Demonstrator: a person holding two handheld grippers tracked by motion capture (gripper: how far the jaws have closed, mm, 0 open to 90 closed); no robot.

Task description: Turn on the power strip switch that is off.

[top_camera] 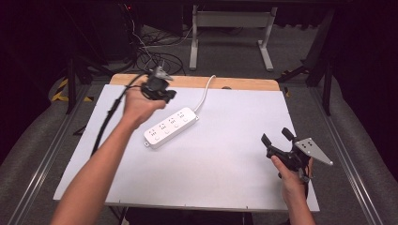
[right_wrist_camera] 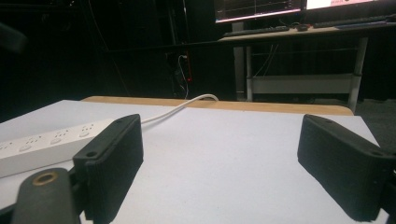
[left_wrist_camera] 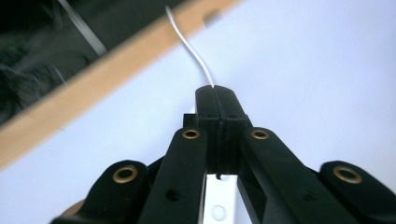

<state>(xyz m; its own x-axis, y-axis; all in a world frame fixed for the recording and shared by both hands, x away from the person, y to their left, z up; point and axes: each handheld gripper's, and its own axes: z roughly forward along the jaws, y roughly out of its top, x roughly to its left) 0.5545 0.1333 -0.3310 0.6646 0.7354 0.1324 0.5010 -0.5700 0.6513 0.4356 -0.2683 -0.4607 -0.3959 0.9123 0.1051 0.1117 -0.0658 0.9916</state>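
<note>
Bare tabletop [top_camera: 225, 159] beside power strip [top_camera: 170, 127]

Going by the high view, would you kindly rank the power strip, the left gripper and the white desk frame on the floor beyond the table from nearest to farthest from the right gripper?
From the right gripper:
1. Power strip, mid-table, to its left.
2. Left gripper, beyond the strip, above the table's far-left part.
3. White desk frame, on the floor past the table's far edge.

one power strip [top_camera: 171, 127], two tongs, one table [top_camera: 234, 154]
</note>
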